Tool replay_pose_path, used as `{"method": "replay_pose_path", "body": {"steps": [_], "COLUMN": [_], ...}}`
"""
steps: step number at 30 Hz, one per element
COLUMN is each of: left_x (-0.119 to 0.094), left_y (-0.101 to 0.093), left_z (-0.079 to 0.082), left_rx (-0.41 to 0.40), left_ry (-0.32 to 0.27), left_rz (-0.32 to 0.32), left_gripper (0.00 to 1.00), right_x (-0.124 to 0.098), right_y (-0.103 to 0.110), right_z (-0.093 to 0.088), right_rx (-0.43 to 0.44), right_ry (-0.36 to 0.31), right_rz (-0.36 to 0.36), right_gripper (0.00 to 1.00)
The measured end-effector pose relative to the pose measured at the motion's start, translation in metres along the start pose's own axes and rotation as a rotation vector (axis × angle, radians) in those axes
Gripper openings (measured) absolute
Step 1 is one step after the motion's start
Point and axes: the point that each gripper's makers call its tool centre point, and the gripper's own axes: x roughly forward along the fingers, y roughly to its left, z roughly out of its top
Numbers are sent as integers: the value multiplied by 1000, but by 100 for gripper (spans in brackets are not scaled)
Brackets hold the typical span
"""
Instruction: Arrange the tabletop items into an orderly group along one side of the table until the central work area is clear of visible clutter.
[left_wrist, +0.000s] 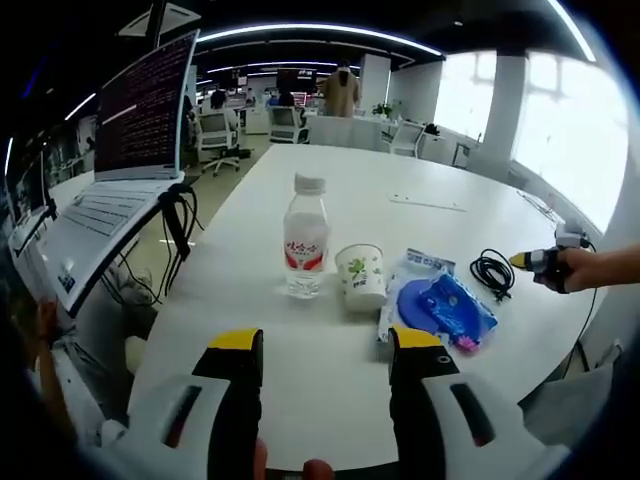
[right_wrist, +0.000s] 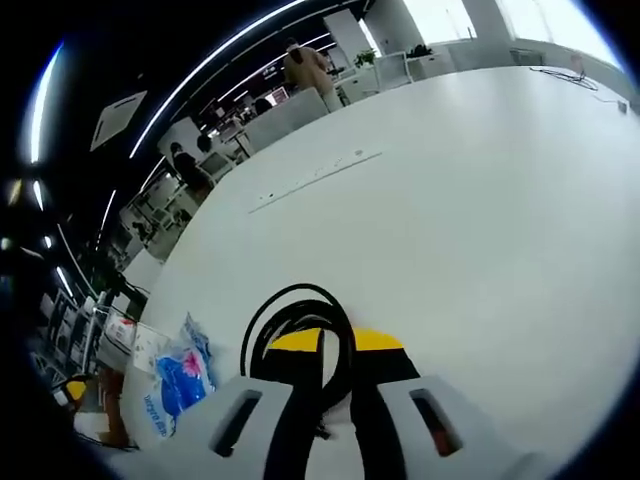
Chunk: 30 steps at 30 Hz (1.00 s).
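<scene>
Right gripper view: my right gripper (right_wrist: 337, 340) pinches the cable (right_wrist: 296, 325); loose loops could snag. Left gripper (left_wrist: 325, 342) gapes.

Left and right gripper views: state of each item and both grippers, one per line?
water bottle: upright, cap on
paper cup: upright, open top
blue packet: lying flat on the table
black cable: coiled, pinched between the right jaws
laptop: open, screen lit
left gripper: open, holding nothing
right gripper: shut on the cable
</scene>
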Motion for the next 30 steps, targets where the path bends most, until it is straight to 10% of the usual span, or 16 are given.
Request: {"method": "replay_pose_path", "body": {"steps": [30], "left_x": [2], "left_y": [-11], "left_z": [1], "left_rx": [16], "left_ry": [-11], "left_rz": [-50], "left_gripper": [50], "right_x": [-35], "right_y": [9], "right_z": [-44], "right_rx": [32], "right_ry": [-15], "right_rz": [28], "right_gripper": [15]}}
